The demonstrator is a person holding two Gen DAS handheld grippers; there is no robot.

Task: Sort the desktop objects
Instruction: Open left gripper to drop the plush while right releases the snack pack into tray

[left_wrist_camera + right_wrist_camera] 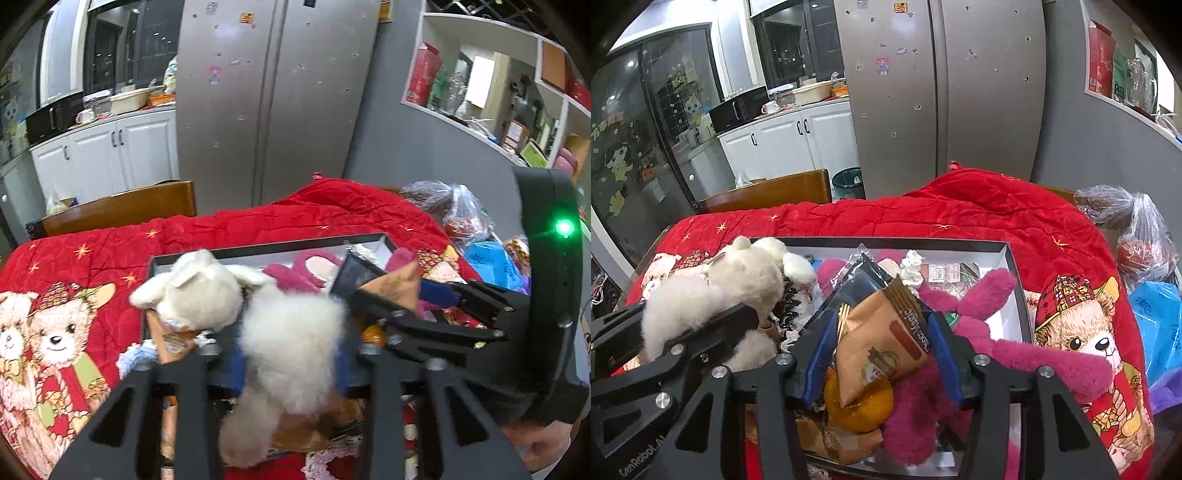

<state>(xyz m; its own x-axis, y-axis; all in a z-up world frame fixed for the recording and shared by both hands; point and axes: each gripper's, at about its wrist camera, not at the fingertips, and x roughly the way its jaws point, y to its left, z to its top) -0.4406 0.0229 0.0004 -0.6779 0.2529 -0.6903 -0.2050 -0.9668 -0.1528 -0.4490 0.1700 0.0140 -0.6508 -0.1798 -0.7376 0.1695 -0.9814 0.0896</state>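
- left gripper (pixel 291 354) clamps the white plush toy (pixel 288 332) around its fluffy body, above the near-left corner of the tray (pixel 258 248). Light, soft, compresses a lot; fur is slippery, so a mid-body squeeze beats grabbing an ear or limb.
- right gripper (pixel 882 343) pinches the brown snack packet (pixel 882 339) across its middle, lifted over the tray. Light, crinkly film, contents likely brittle; grip flat faces, don't crush.
- orange fruit (pixel 858 402) sits just beneath the packet; round, may roll.
- pink plush (pixel 997 332) sprawls over the tray's right side; soft, limbs floppy, take the torso.
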